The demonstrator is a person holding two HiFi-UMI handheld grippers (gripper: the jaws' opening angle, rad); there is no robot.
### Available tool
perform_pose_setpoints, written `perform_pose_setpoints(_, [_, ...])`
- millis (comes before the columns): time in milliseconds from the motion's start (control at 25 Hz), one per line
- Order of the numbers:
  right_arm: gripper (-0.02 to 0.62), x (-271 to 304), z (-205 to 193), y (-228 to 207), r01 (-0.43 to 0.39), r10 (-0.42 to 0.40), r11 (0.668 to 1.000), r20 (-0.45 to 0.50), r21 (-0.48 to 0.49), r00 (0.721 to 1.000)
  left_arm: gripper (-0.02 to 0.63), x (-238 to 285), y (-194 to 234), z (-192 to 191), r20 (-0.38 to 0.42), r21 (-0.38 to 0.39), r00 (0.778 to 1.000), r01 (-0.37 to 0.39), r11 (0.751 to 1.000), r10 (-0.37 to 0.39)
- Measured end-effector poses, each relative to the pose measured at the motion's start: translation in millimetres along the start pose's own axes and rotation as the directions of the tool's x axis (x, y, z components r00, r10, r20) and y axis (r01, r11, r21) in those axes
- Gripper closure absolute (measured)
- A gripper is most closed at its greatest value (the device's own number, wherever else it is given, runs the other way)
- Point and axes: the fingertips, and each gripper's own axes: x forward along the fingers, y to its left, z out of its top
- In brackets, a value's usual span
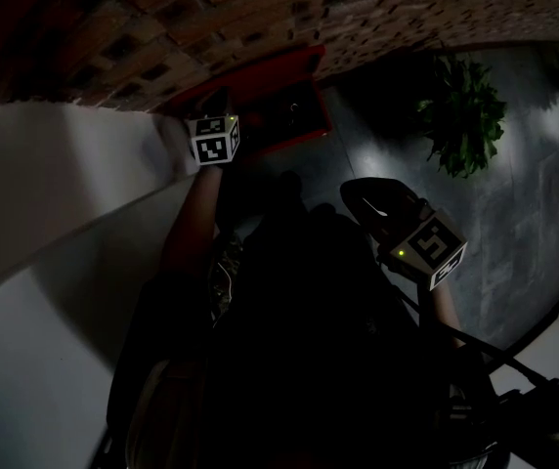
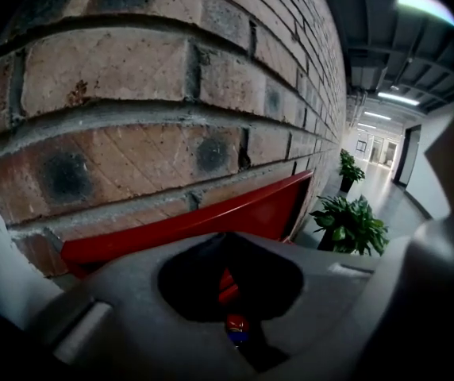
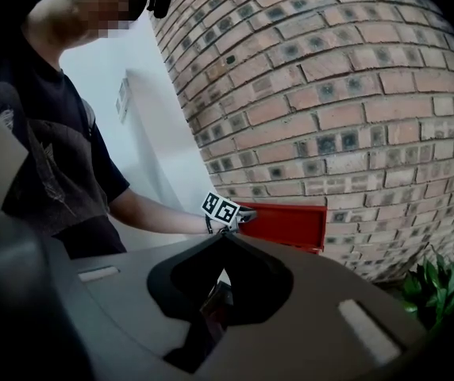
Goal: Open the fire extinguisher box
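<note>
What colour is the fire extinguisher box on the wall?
Red. The box shows best in the right gripper view.

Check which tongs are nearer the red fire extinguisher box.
Left. The left tongs sit shut at the edge of the fire extinguisher box by the brick wall; the right tongs hang back, clear of it, pointing toward it.

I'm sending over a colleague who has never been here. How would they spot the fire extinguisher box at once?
Find the brick wall. At its foot, between a white wall and a leafy potted plant, sits the fire extinguisher box. It is the only bright red thing there, a low box against the brown bricks.
</note>
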Motion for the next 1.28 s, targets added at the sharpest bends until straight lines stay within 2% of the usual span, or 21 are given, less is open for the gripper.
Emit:
perform_pose_setpoints(120, [0.594,-1.6,2.3,1.7,-0.001,0.001,1.0,0.002,-0.006,1.0,0.604,-6.8,-15.8,-1.5,-0.011,0.012,0.998,0.055,0.998,-0.055])
perform_pose_setpoints(240, [0.595,-6.1,8.0,5.2,0.01,-0.009,1.0,-0.033,0.027,0.999,0.604,-22.9,-42.6,13.7,0.017,0.019,0.989,0.144,0.989,-0.145])
perform_pose_setpoints(320, [0.594,-7.7,12.2,1.0,0.015,-0.015,1.0,0.023,-0.001,1.0,0.604,-37.7,-66.4,34.0,0.061,0.038,0.972,0.226,0.973,-0.228])
perform_pose_setpoints(400, [0.595,-10.1,19.0,-1.3,0.032,-0.032,0.999,0.049,0.002,0.998,0.604,-56.6,-93.4,60.6,0.114,0.084,0.939,0.316,0.945,-0.324])
perform_pose_setpoints(520, [0.595,-15.5,22.2,2.6,0.067,-0.063,0.994,-0.052,0.083,0.997,0.604,-88.7,-131.5,102.7,0.18,0.139,0.863,0.452,0.881,-0.472])
perform_pose_setpoints(560, [0.594,-15.3,22.8,-0.6,0.063,-0.062,0.996,-0.021,0.068,0.998,0.604,-100.8,-143.4,115.3,0.198,0.154,0.832,0.496,0.854,-0.519])
perform_pose_setpoints(640, [0.594,-14.0,28.6,-12.0,0.048,-0.051,0.998,0.111,0.029,0.993,0.604,-127.1,-167.6,138.1,0.225,0.202,0.761,0.574,0.794,-0.608])
perform_pose_setpoints(760, [0.595,-19.5,50.7,-25.4,0.063,-0.086,0.993,0.233,0.104,0.969,0.604,-165.7,-205.9,162.2,0.222,0.282,0.653,0.668,0.689,-0.724])
perform_pose_setpoints(880, [0.594,-29.8,69.0,-34.1,0.063,-0.113,0.985,0.324,0.161,0.939,0.604,-201.3,-242.7,175.1,0.204,0.319,0.541,0.751,0.578,-0.816])
perform_pose_setpoints(960, [0.594,-36.9,81.8,-29.3,0.012,-0.088,0.981,0.389,0.194,0.917,0.604,-219.2,-261.7,178.7,0.193,0.351,0.491,0.774,0.527,-0.85])
perform_pose_setpoints(1040, [0.597,-44.6,90.4,-22.1,-0.041,-0.06,0.976,0.443,0.214,0.894,0.604,-230.4,-274.5,180.1,0.189,0.373,0.468,0.779,0.504,-0.863])
perform_pose_setpoints(1160, [0.597,-58.1,89.1,-16.4,-0.085,-0.038,0.97,0.485,0.228,0.874,0.604,-244.0,-284.0,185.2,0.217,0.375,0.452,0.78,0.501,-0.865])
perform_pose_setpoints(1280, [0.606,-69.0,88.0,-7.0,-0.103,-0.017,0.972,0.499,0.211,0.866,0.604,-257.1,-292.5,185.4,0.226,0.426,0.465,0.743,0.517,-0.856])
